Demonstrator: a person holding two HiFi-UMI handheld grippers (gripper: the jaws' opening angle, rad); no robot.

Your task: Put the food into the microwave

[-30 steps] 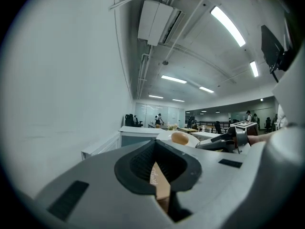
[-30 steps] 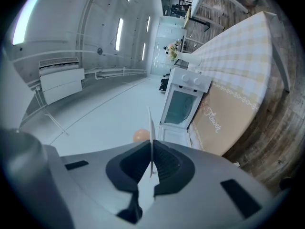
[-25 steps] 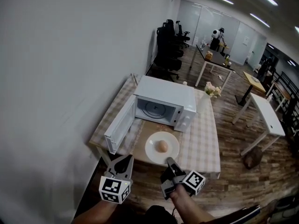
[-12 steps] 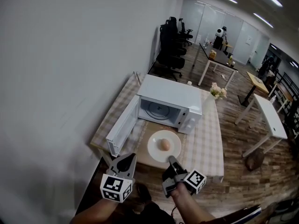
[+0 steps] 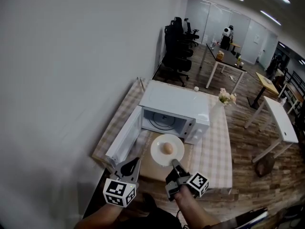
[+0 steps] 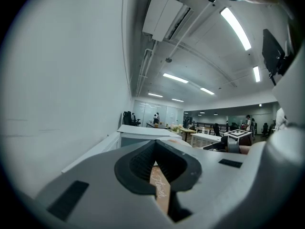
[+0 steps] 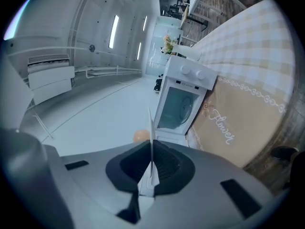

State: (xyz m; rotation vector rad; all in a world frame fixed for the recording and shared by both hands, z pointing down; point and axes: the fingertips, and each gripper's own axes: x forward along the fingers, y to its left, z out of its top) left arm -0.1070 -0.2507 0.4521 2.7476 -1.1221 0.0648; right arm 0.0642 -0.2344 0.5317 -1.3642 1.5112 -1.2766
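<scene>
Head view: plate (image 5: 158,154) level, food (image 5: 167,148) centred, right gripper (image 5: 174,163) pinching near rim.

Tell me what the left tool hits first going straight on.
Probably the microwave, around its open front: it sits right behind the tips of the left tool, with the open door just left of that line. Depth is unclear.
</scene>
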